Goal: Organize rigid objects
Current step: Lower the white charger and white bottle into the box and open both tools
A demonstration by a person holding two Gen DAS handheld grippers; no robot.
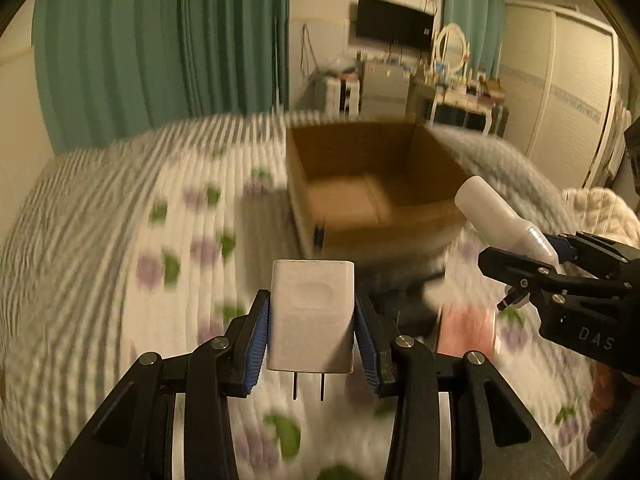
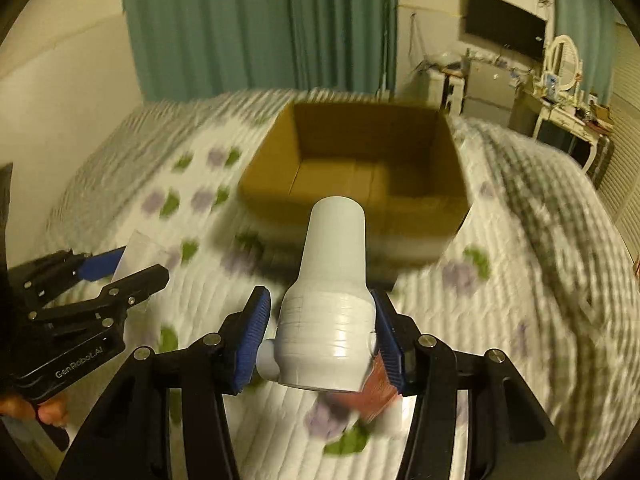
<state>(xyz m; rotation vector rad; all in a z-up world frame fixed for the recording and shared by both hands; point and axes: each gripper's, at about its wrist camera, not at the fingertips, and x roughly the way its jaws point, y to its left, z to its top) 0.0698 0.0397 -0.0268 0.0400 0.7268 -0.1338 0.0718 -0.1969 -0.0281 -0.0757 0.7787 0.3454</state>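
My left gripper is shut on a white plug adapter, its two prongs pointing back toward the camera, held above the bed. My right gripper is shut on a white bottle-shaped object with a taped lower part; it also shows in the left wrist view, at the right. An open, empty-looking cardboard box sits on the bed ahead of both grippers, also in the right wrist view. The left gripper appears at the left of the right wrist view.
The bed has a white quilt with purple and green fruit print and a grey checked blanket at the right. A reddish item lies under the right gripper. Green curtains, a TV and a dresser stand beyond.
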